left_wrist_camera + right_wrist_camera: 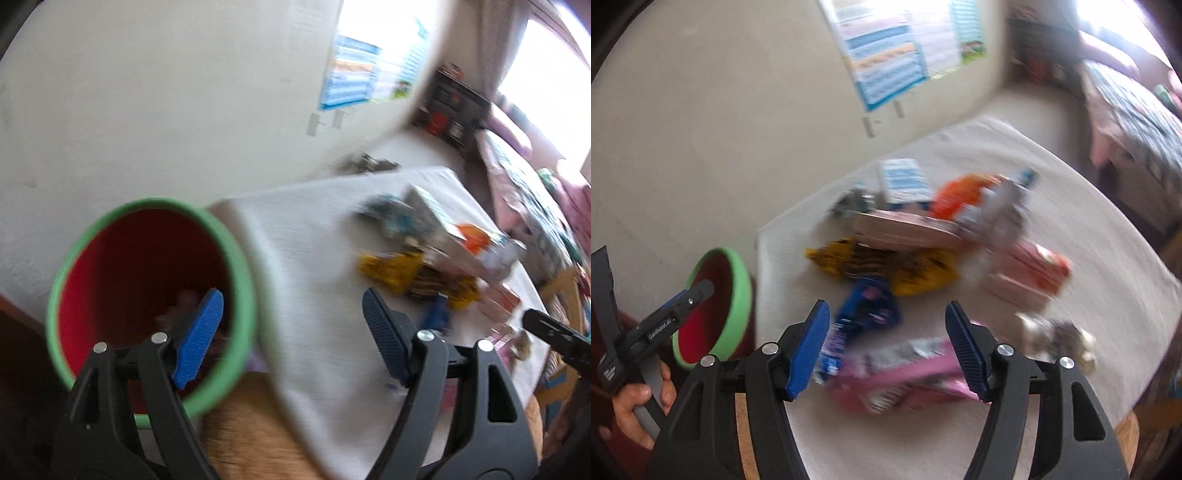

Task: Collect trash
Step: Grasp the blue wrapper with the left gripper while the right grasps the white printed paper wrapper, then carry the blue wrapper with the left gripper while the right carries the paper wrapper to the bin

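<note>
- I judge the task is only at its beginning or middle: the table (1052, 192), under a pale cloth, has a whole pile of trash on it, and only some small thing, too dark to name, lies at the bottom of the bin (147, 295)
- The bin is red inside with a green rim, and it stands off the left edge of the table, near the wall
- The pile is wrappers and flat cartons, all blurred: a pink wrapper (905, 373) nearest to me, a yellow wrapper (886, 269) behind it, a dark blue wrapper (868, 306) between them, an orange packet (964, 192) and a pale carton (905, 229) further back
- My right gripper (886, 350) is wide and holds nothing; the pink wrapper lies just under its jaws, so I think this is the next piece
- My left gripper (291, 336) is also wide and empty, one finger over the mouth of the bin
</note>
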